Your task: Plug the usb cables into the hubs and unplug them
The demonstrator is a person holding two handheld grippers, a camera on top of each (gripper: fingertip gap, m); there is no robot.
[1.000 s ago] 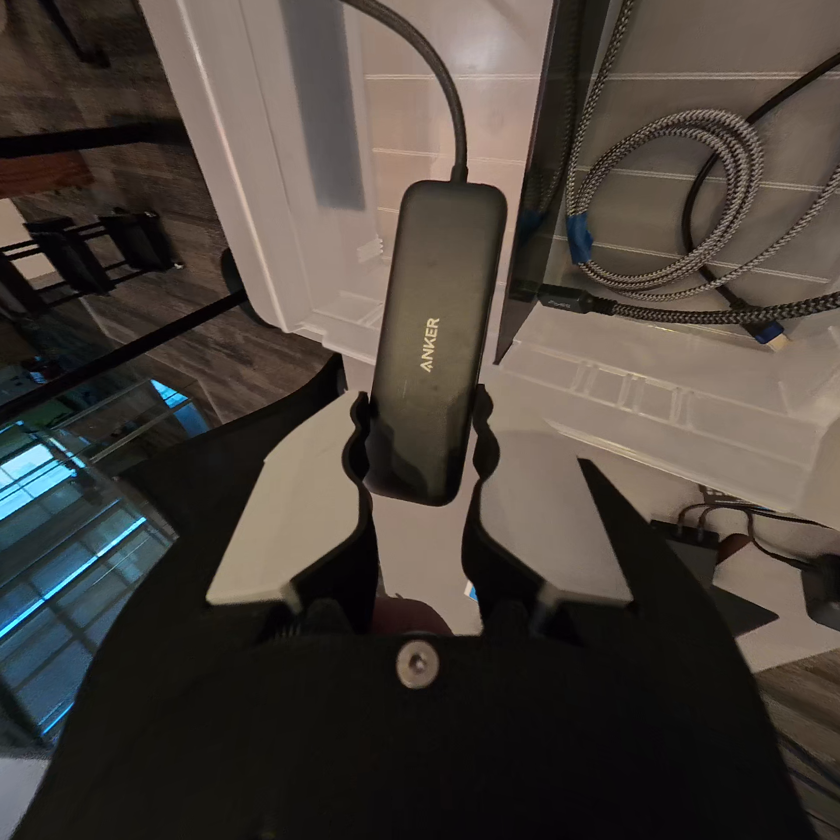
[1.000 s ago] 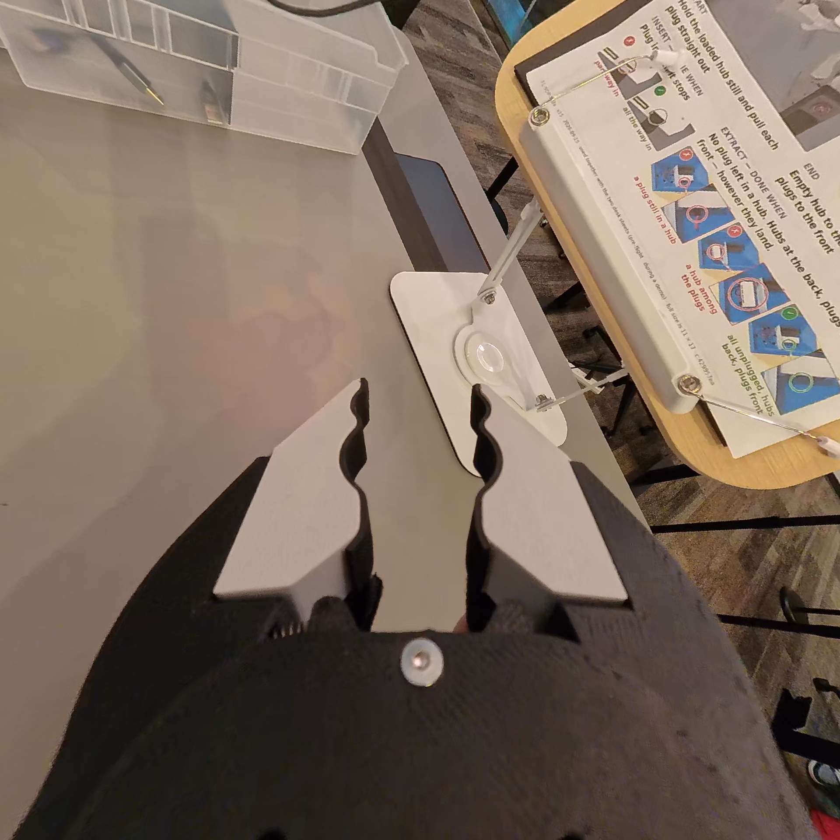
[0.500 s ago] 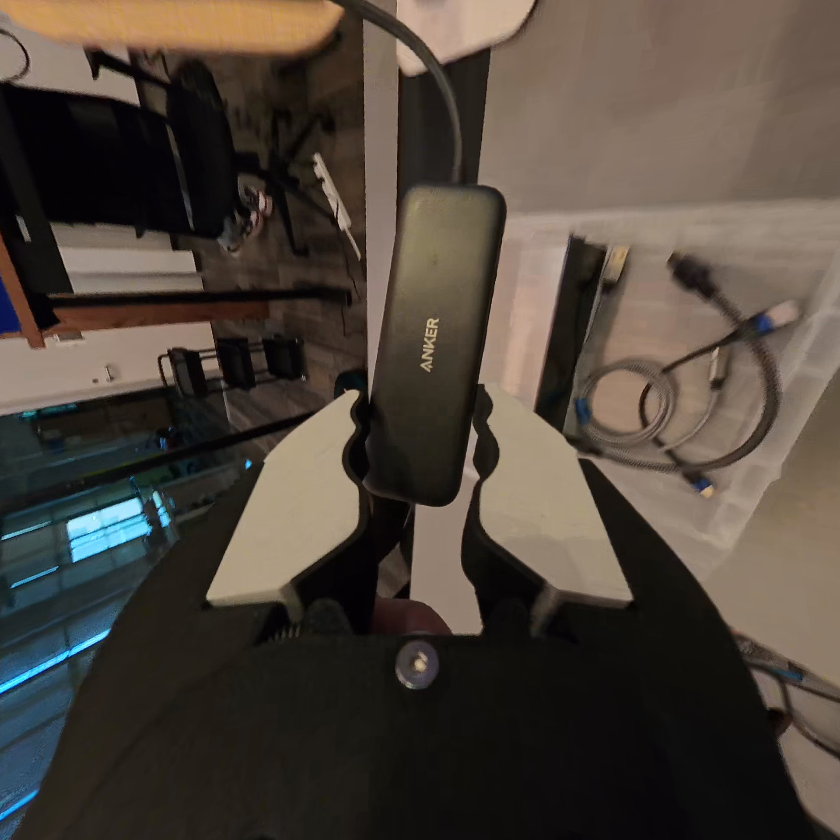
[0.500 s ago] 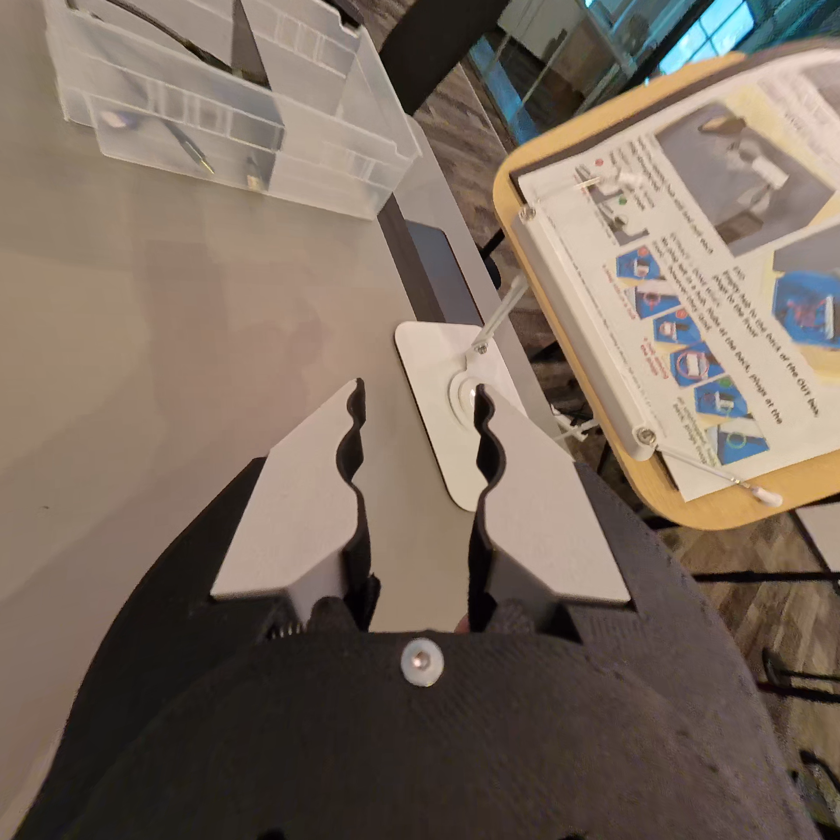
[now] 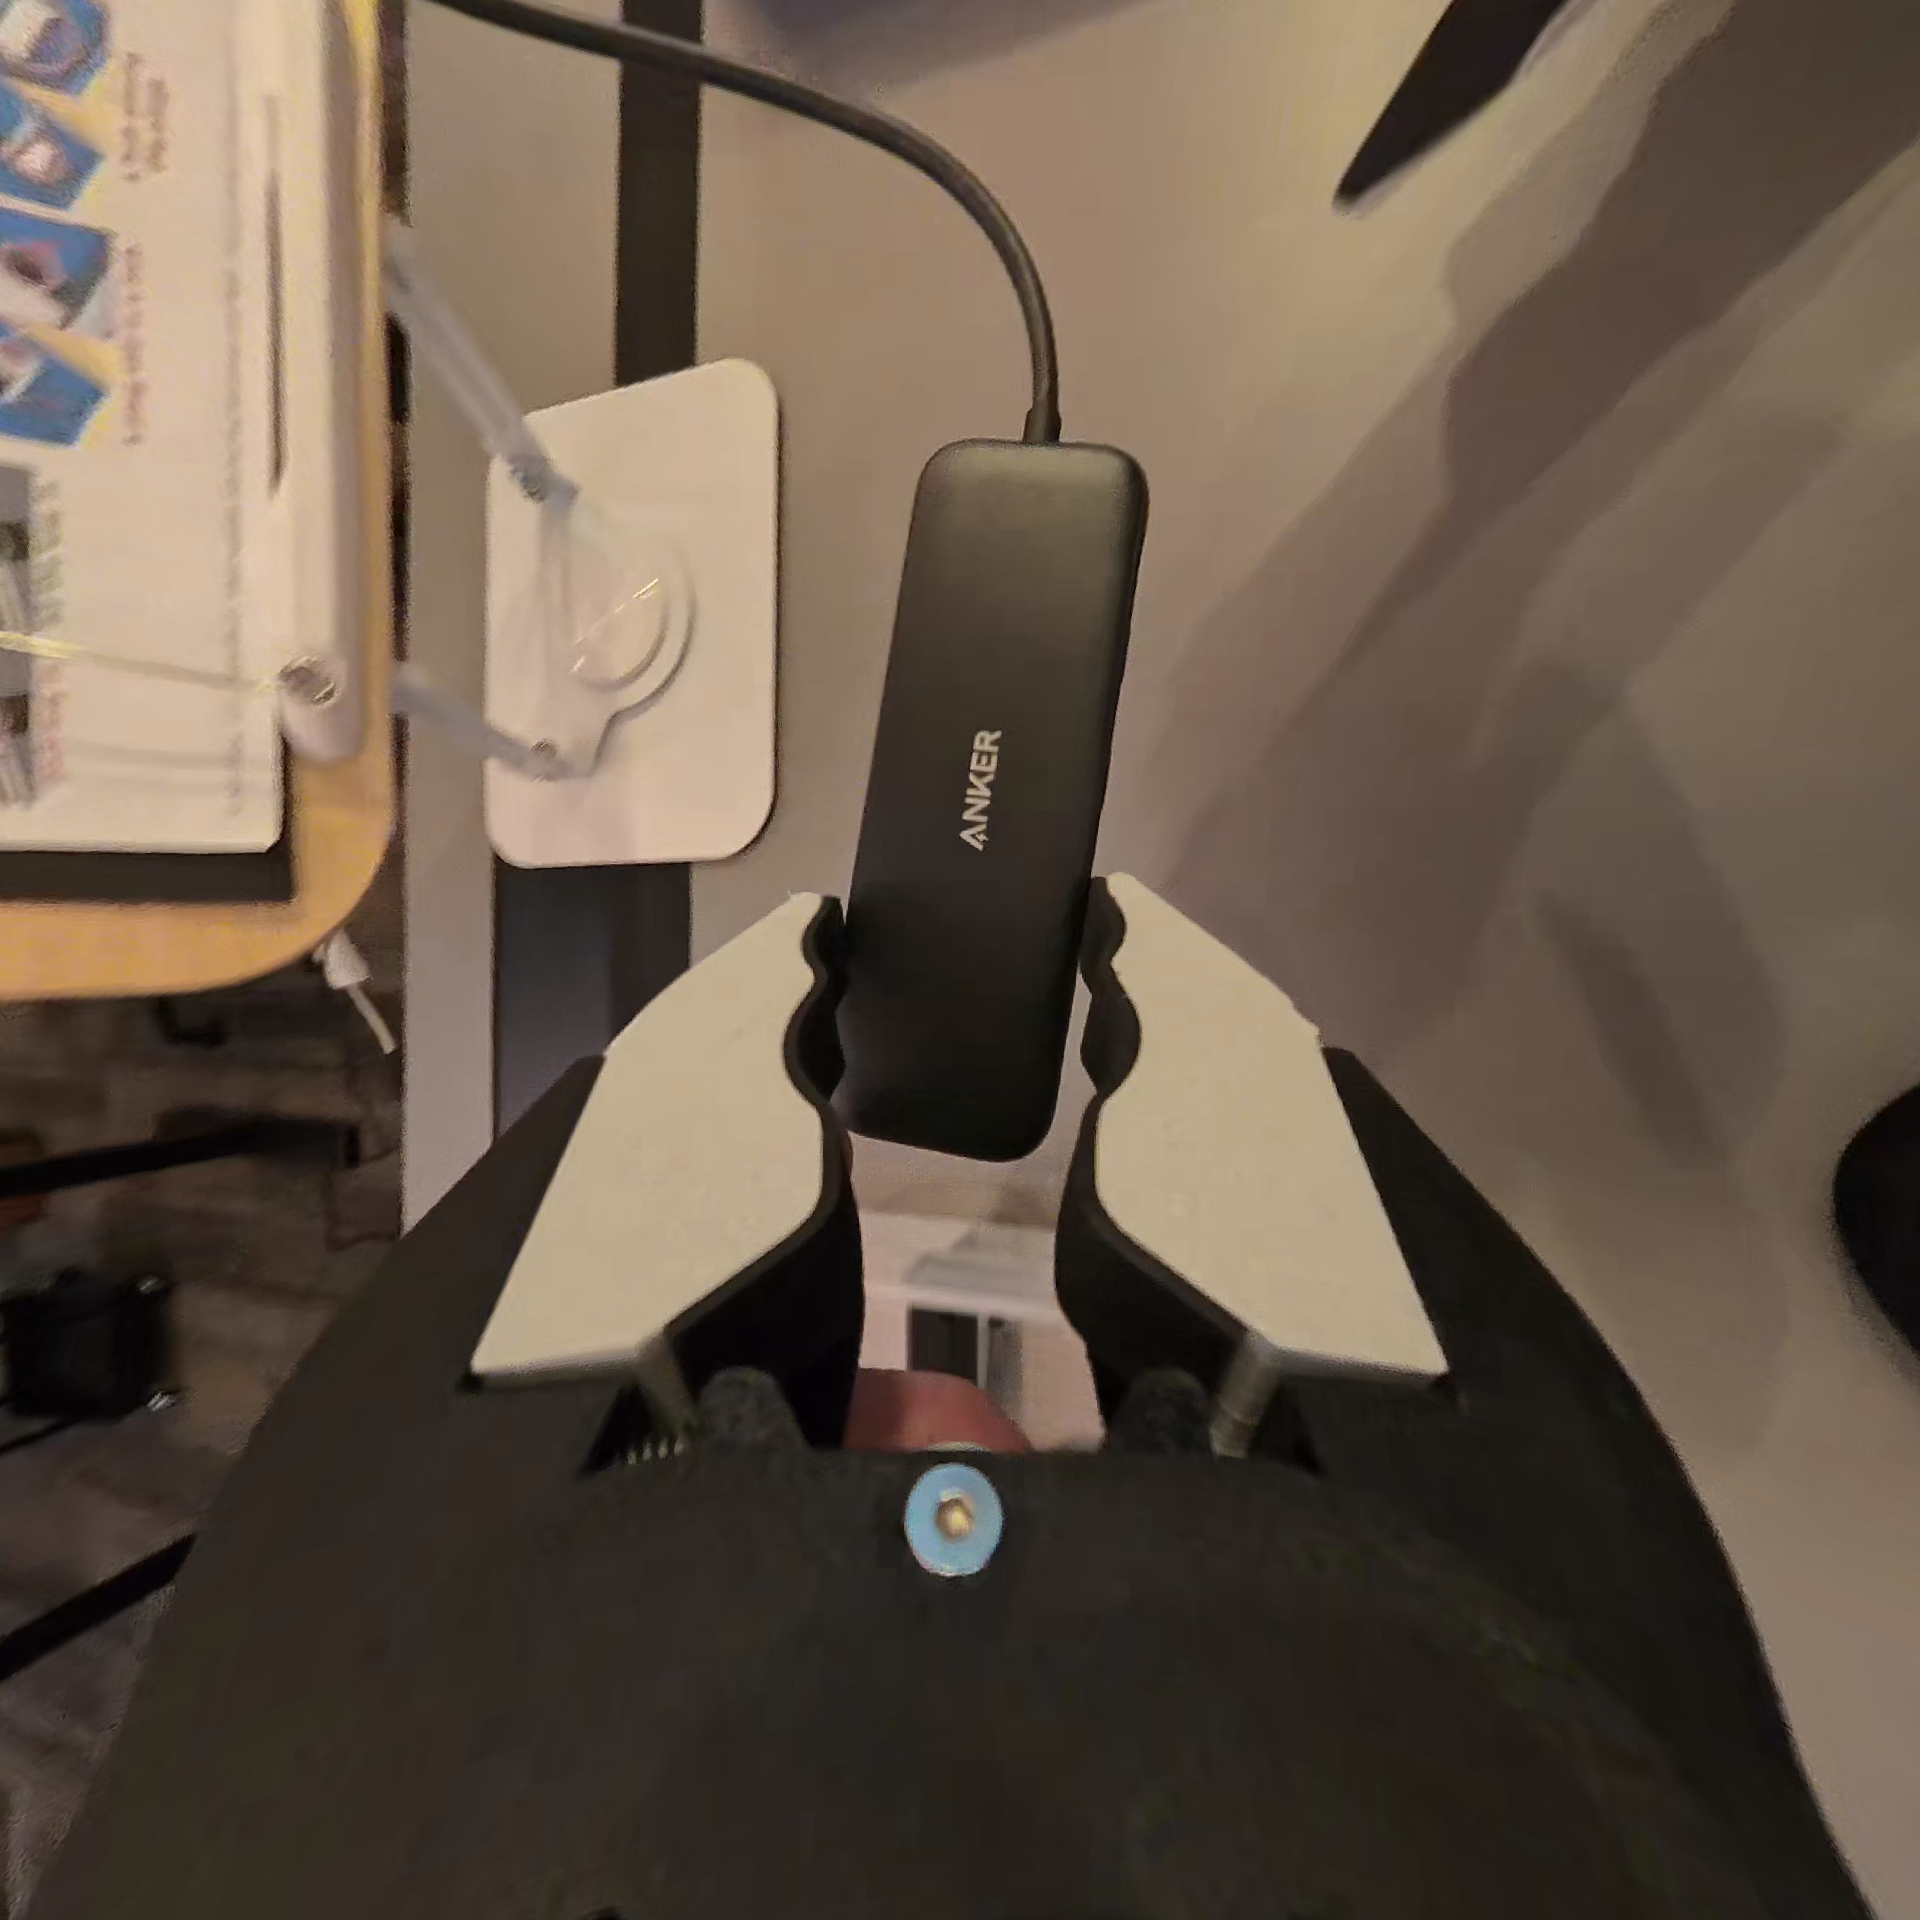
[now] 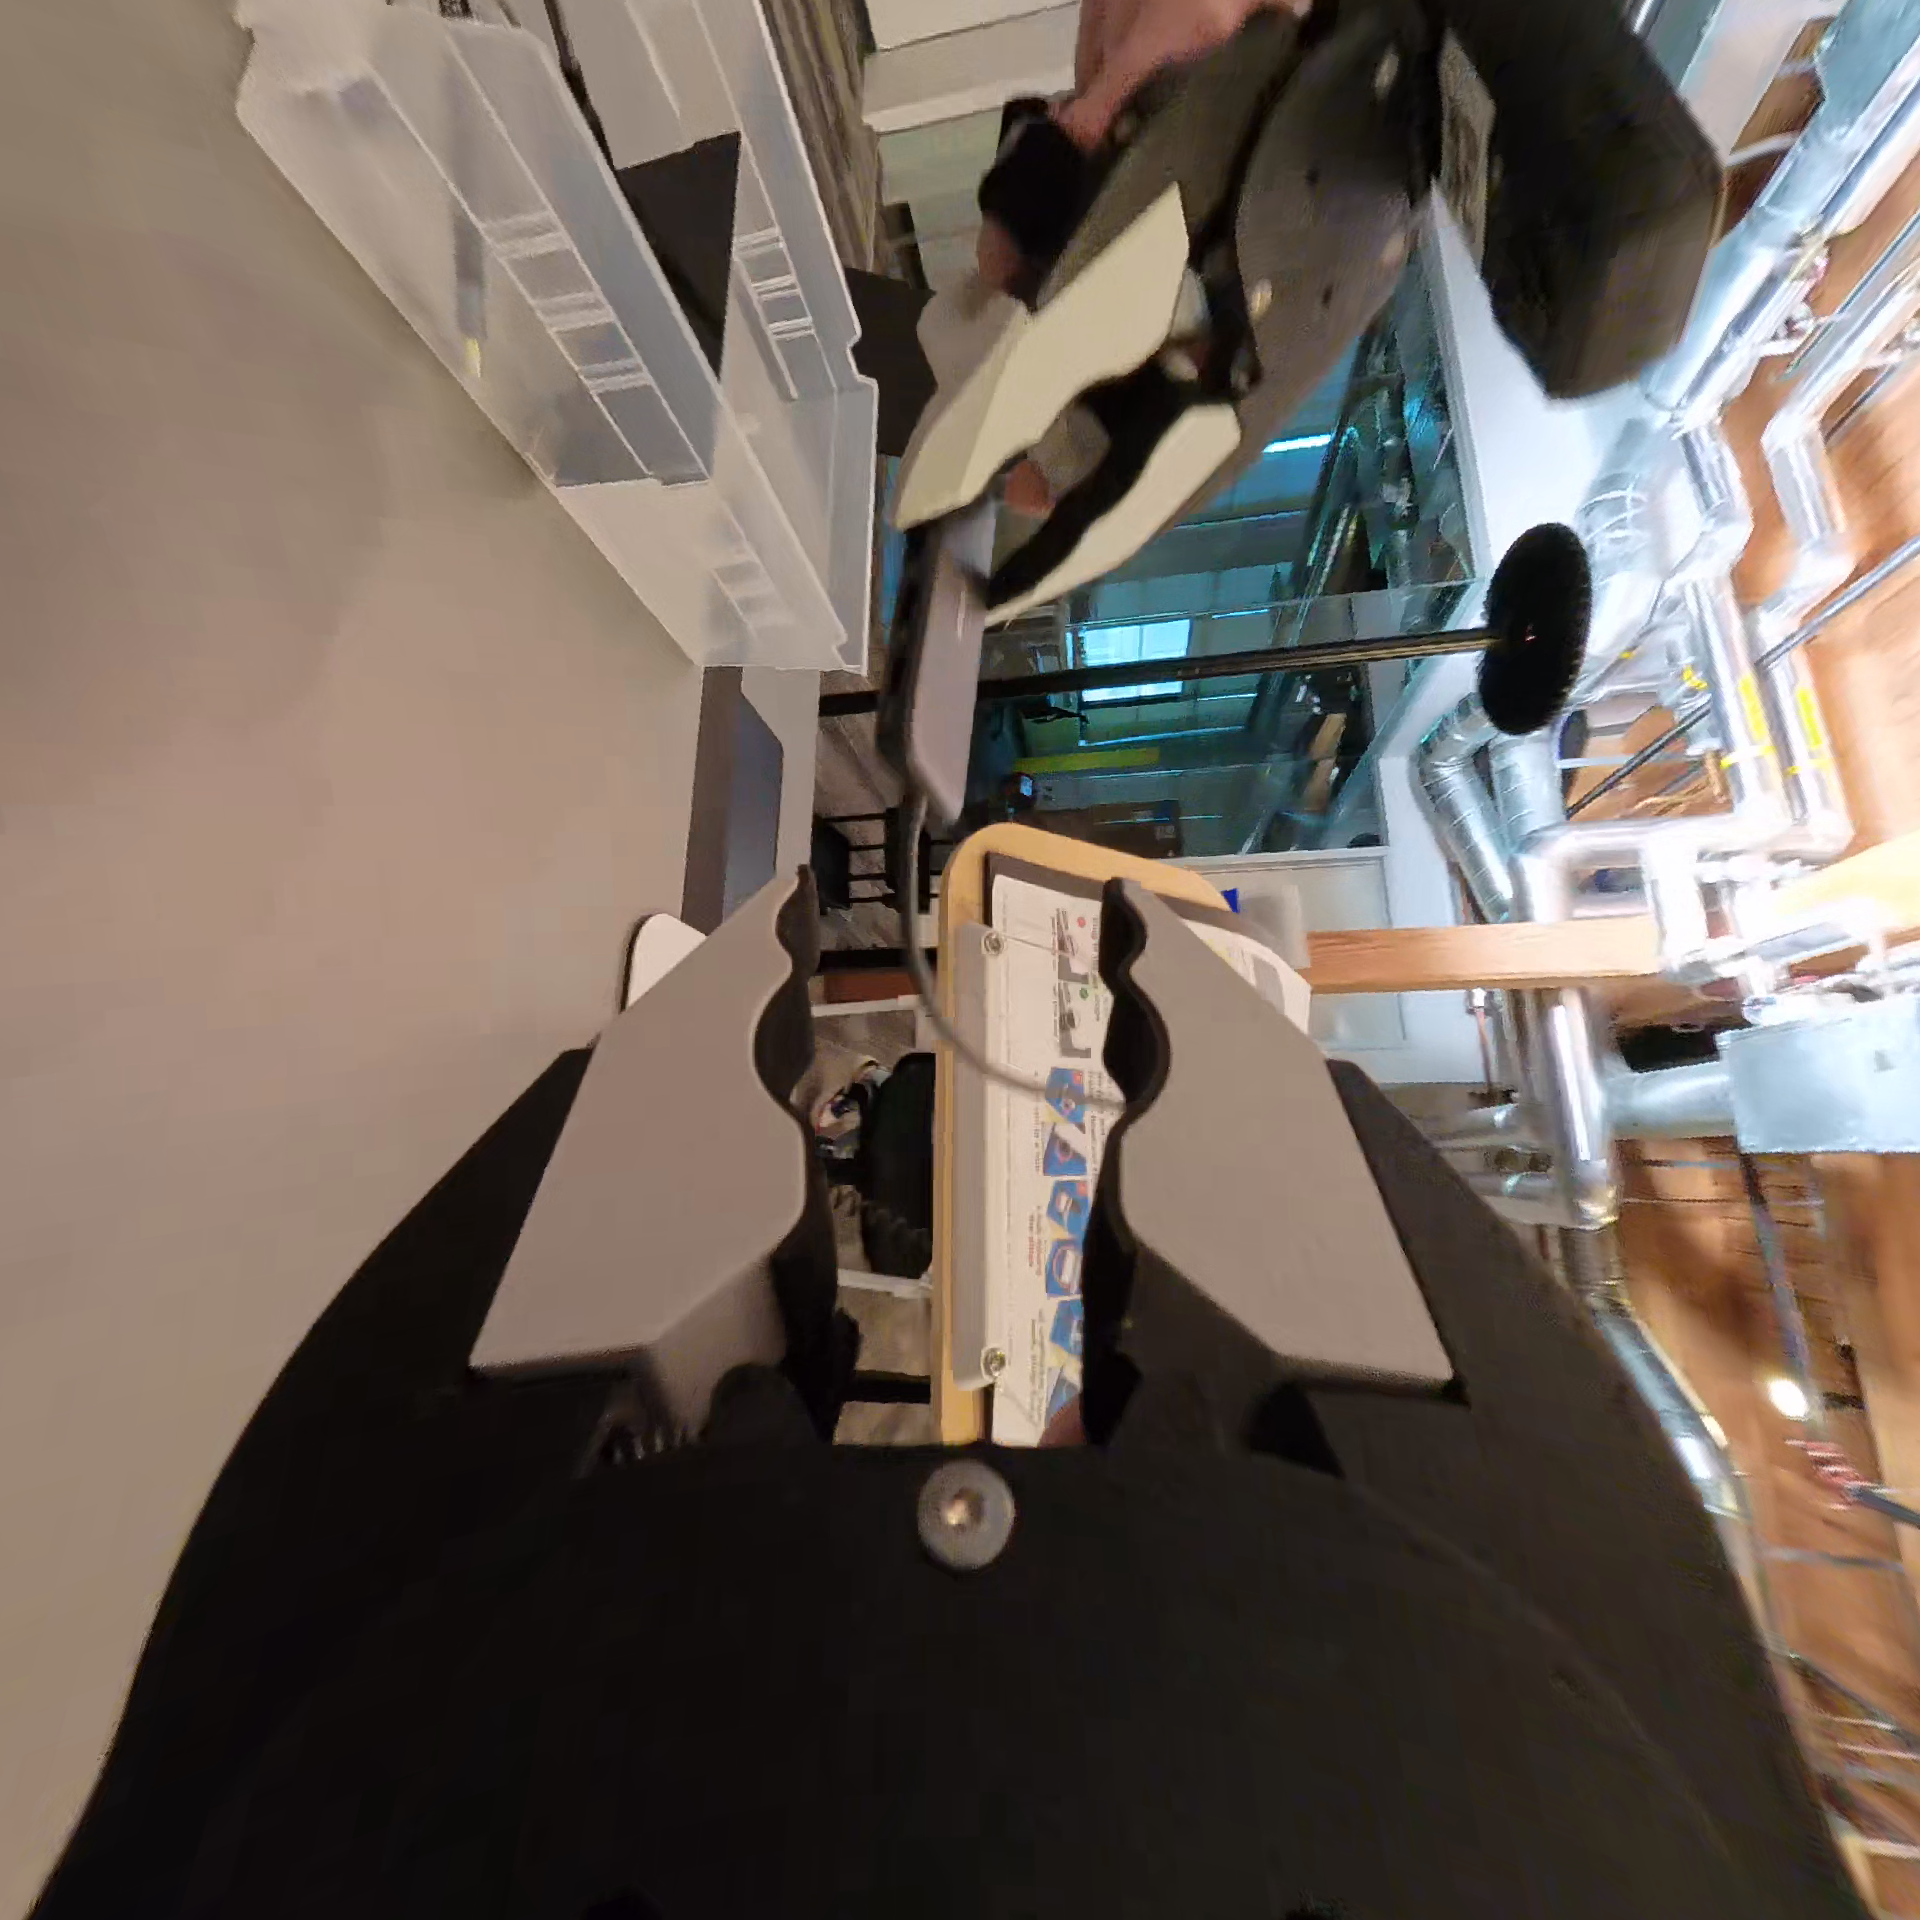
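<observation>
Squarely between the left gripper (image 5: 961, 914) fingers (image 5: 686, 1153): one black hub (image 5: 997, 790), clamped at its near end by the wavy inner edges, most of its length reaching out past the tips. Held lifted above the grey table (image 5: 1455, 675), tilted slightly right at the far end. One black cord (image 5: 914, 156) leaving that far end, curving up and left out of frame. Left of the jaws, a white plate (image 5: 644, 623) on the table edge with clear struts rising from it, and further left a wooden board (image 5: 343, 883) carrying a printed sheet (image 5: 187, 416).

Seen from the right wrist view, same hub (image 6: 935, 686) ahead and above, pinched in the left gripper (image 6: 966, 540), edge-on, its cord (image 6: 925, 935) dangling down toward the gap between the near tips. A hand (image 6: 1122, 62) on that gripper's body, blurred.

Right gripper (image 6: 956, 904) jaws moderately apart, gripping nothing; only the board (image 6: 956, 1143) and sheet (image 6: 1049, 1195) visible through the gap, well beyond. Left of and beyond the left fingertip, a clear bin (image 6: 623, 343) on the table (image 6: 312, 727), split by a dark divider (image 6: 686, 218); contents too blurred to tell.

Count: two grippers, one hub, one cord, one bin, one board. USB cables not discernible in either view.
</observation>
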